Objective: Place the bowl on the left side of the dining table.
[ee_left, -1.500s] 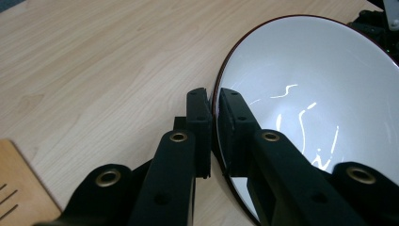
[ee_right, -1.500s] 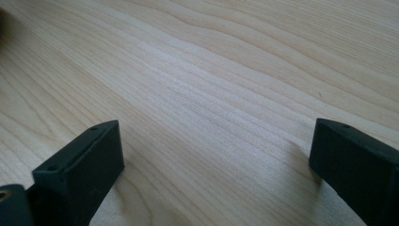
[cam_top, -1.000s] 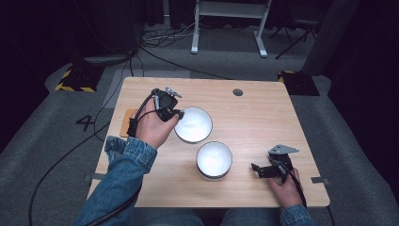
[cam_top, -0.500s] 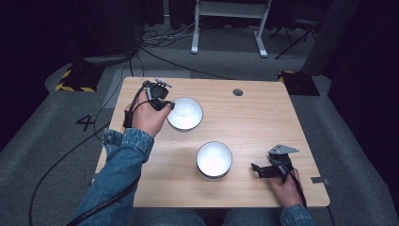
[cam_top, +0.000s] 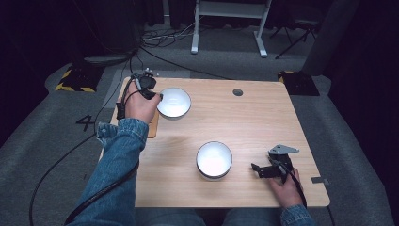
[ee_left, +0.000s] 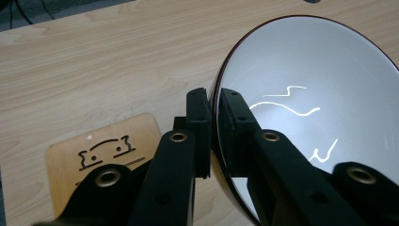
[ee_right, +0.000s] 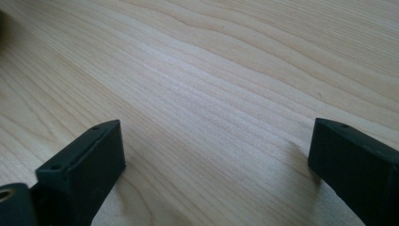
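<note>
The left gripper [cam_top: 151, 92] is carrying the round white bowl [cam_top: 174, 102] toward the frame's upper left, fingers [ee_left: 200, 123] clamped on its rim; the right gripper [cam_top: 264, 169] is resting, fingers wide apart and empty.

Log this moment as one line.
left gripper: shut on far bowl rim | right gripper: open, on table | near bowl: untouched

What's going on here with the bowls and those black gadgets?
A person at a table holds a gripper in each hand. The left gripper is clamped on the rim of the far bowl, beside a small wooden coaster. The right gripper rests open on the wood, holding nothing, right of the near bowl.
</note>
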